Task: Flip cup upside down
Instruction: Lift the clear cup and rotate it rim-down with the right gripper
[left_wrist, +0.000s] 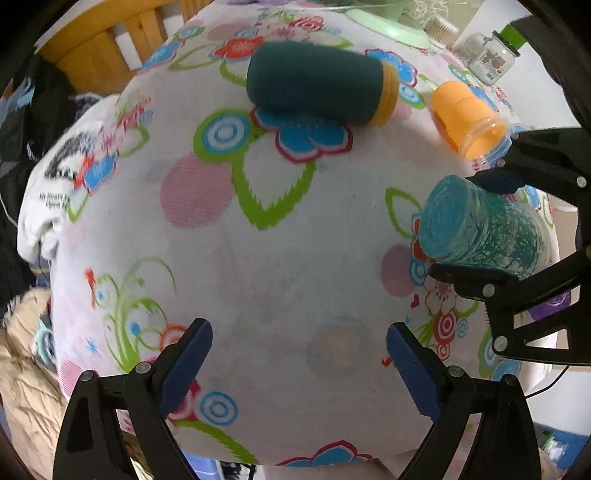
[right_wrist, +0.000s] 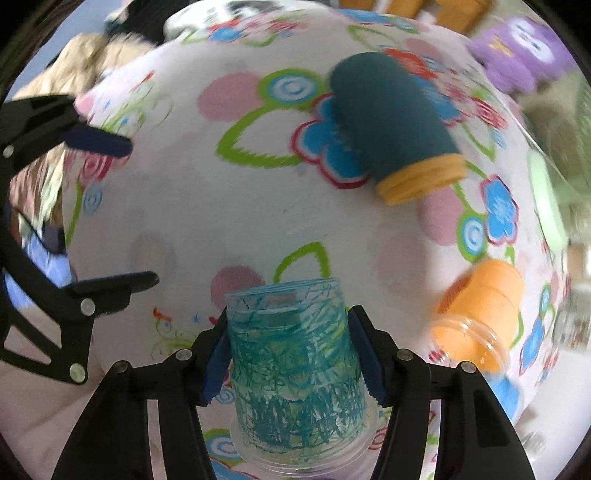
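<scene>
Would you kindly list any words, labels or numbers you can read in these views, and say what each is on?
None can be read.
Glass jar: a picture label, too small and blurred to read.
White cloth at the table's edge: black printed lettering, blurred.
Purple plush toy: a yellow mark, blurred.

Bright, soft, even light, faint shadows, strong fisheye bending with dark corners, motion blur smearing the edges of both views
</scene>
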